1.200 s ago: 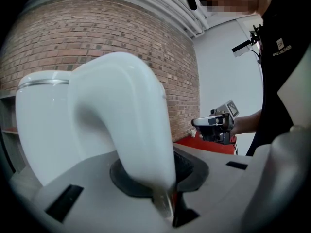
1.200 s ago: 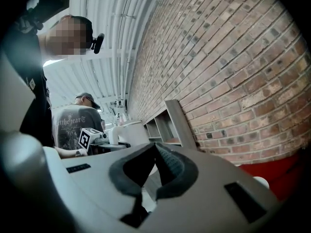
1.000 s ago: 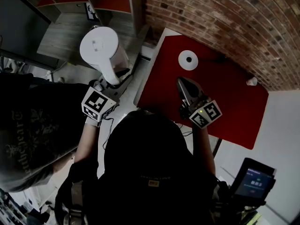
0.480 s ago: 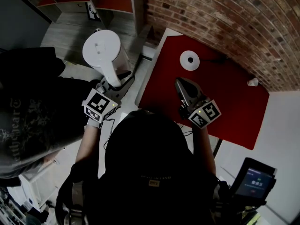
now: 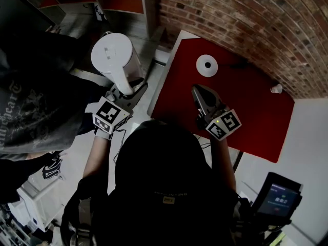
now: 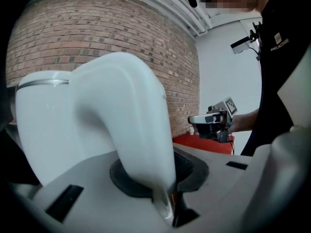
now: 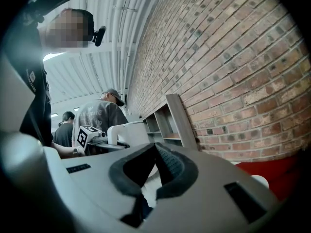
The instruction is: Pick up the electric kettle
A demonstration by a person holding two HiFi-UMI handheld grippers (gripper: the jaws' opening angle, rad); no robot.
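Since a second ago the bystander in the grey printed shirt (image 5: 31, 111) has shifted from the near left toward the far left, and is now covering the floor beside the shelves. The electric kettle (image 5: 114, 58) has drifted only slightly to the right.

A brick wall (image 5: 246, 19) is running along the far side. A shelf unit with red boards (image 5: 123, 1) is standing against it at the far left. Below the wall, the red tabletop (image 5: 246, 106) is filling the right half of the head view.

The white kettle is hanging upright just left of the table's left edge, off the red surface, with its lid facing the head camera. The left gripper (image 5: 128, 90) is reaching in from the near side. Its jaws are closed on the kettle's curved white handle, which is filling the space between the dark pads in the left gripper view.

The right gripper (image 5: 198, 91) is hovering over the middle of the red tabletop and pointing toward the wall. Its jaws are drawn together at the tips and are gripping nothing. It is well apart from the kettle.

At the near right corner, a small lit screen (image 5: 277, 199) is glowing.

A round white disc (image 5: 207, 65) is lying on the far part of the red tabletop, ahead of the right gripper. A small white object (image 5: 276, 88), too small to identify, is sitting at the far right by the wall.
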